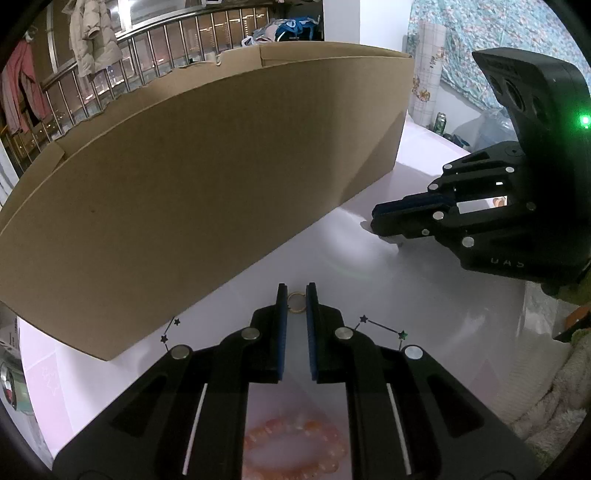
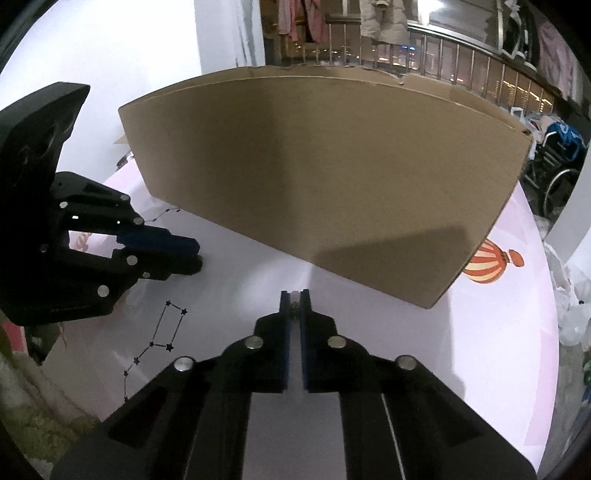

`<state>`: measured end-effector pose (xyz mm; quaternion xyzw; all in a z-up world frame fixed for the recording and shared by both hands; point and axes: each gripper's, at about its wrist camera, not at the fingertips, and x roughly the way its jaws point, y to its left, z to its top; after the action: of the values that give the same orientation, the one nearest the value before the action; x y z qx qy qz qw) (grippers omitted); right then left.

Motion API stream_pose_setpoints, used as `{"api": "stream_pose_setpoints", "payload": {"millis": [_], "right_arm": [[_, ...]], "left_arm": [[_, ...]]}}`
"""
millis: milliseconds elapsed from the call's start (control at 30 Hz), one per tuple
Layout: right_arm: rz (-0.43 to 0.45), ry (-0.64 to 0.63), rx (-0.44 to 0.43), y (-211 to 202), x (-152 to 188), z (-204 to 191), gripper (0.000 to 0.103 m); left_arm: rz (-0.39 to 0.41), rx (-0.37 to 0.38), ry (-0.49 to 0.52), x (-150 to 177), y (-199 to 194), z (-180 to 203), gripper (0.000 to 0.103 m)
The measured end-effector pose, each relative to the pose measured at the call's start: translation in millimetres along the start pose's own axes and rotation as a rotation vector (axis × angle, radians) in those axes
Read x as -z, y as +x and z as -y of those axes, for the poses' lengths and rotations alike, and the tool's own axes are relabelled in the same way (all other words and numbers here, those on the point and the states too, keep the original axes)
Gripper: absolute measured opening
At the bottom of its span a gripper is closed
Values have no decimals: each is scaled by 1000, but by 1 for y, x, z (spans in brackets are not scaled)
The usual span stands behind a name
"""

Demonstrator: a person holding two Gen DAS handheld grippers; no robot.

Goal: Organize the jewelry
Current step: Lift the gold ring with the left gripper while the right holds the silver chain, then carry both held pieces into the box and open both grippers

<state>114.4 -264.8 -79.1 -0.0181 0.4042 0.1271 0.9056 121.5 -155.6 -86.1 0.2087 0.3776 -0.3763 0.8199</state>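
Apparently early on: left gripper [image 1: 296, 295] pinched a gold ring [image 1: 296, 302] w/ tips low over table [image 1: 369, 295]; right gripper [image 2: 294, 300] clamped a small dark piece [image 2: 294, 306], prob. jewelry. Bead bracelet [image 1: 295, 448] lay unsorted; cardboard box [image 1: 207, 177] just ahead.

I am working in a lived-in home. Coats [image 1: 90, 35] hang by a railed balcony window [image 1: 155, 48], a floral bedsheet [image 1: 491, 33] drapes behind, and a wheelchair [image 2: 554, 162] stands off the tabletop's far right corner. The pink tabletop [image 2: 480, 350] carries a cardboard box [image 2: 325, 177] and a printed balloon [image 2: 487, 262].
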Motion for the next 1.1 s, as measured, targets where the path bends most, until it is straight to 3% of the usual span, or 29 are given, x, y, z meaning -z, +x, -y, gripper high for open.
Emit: {"api": "stream_pose_setpoints", "payload": {"millis": [133, 300, 767, 1100], "right_arm": [[9, 98, -72, -4, -1, 13, 1], [45, 135, -94, -17, -4, 20, 1], [144, 130, -89, -60, -12, 19, 1], [257, 93, -95, -100, -36, 7, 1]], "left_arm": [[6, 0, -5, -1, -1, 0, 9], [21, -10, -2, -4, -6, 0, 9], [74, -43, 24, -8, -32, 7, 9], [203, -33, 47, -31, -88, 5, 9]]}}
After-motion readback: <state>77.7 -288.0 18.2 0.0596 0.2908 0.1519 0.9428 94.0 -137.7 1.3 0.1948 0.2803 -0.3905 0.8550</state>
